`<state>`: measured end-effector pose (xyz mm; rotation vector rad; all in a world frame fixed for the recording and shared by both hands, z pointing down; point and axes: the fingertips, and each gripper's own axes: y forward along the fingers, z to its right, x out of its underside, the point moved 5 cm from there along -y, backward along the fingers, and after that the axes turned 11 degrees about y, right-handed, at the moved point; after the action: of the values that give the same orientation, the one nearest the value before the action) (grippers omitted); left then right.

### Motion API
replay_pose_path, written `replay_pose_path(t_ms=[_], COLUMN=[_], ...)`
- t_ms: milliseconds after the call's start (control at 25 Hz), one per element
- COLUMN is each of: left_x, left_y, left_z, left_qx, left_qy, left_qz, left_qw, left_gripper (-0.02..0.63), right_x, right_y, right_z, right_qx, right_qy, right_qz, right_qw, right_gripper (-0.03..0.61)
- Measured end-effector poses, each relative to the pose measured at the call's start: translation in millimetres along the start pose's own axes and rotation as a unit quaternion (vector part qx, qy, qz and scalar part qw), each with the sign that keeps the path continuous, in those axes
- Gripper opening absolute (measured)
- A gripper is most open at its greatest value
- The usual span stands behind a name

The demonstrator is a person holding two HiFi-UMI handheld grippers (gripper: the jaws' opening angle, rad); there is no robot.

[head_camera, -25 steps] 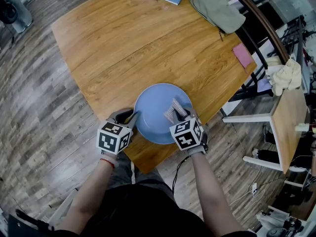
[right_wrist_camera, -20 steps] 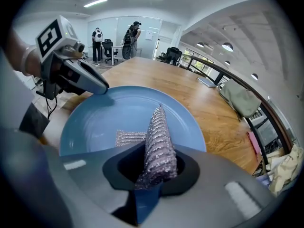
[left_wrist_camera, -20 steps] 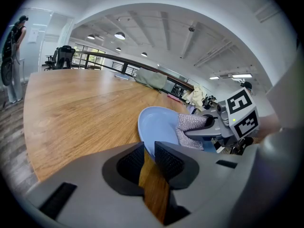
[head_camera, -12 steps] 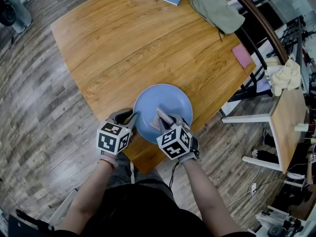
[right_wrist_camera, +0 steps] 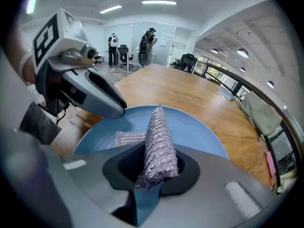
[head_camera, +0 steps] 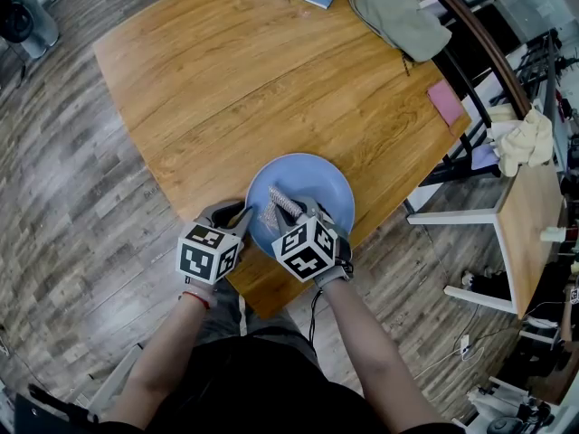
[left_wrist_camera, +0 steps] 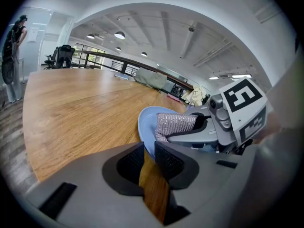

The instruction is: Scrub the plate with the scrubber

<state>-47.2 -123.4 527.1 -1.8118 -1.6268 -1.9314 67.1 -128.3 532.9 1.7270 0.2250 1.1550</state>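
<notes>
Right gripper has shifted leftward across the plate, jaws clamped on the scrubber. Left gripper jaws are nearly closed, pinching the plate's left rim.

Open-plan office or lab workspace. A large wooden table stands on a grey wood-plank floor. The white ceiling carries strip lights and round lamps. Swivel office chairs sit at the far end of the room, where two people stand. A dark curved railing runs just beyond the table's far side.
</notes>
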Motion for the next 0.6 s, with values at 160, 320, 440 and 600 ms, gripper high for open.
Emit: replay_pose_path(t_ms=[160, 320, 440, 600], left_x=[-1, -1, -1, 0], left_y=[0, 0, 0, 0], left_z=[1, 2, 2, 2], left_qx=[0.001, 0.003, 0.005, 0.006], left_qy=[-0.001, -0.001, -0.001, -0.001], left_qz=[0.0, 0.0, 0.0, 0.0], left_qw=[1.0, 1.0, 1.0, 1.0], left_gripper=[0.064, 0.064, 0.064, 0.064], right_x=[-8, -15, -19, -20], right_y=[5, 11, 14, 15], right_z=[6, 17, 28, 43], right_qx=[-0.001, 0.004, 0.015, 0.032], right_qy=[0.002, 0.005, 0.009, 0.025], right_qz=[0.005, 0.012, 0.013, 0.013], right_qw=[1.0, 1.0, 1.0, 0.999], right_gripper=[0.066, 0.067, 0.067, 0.067])
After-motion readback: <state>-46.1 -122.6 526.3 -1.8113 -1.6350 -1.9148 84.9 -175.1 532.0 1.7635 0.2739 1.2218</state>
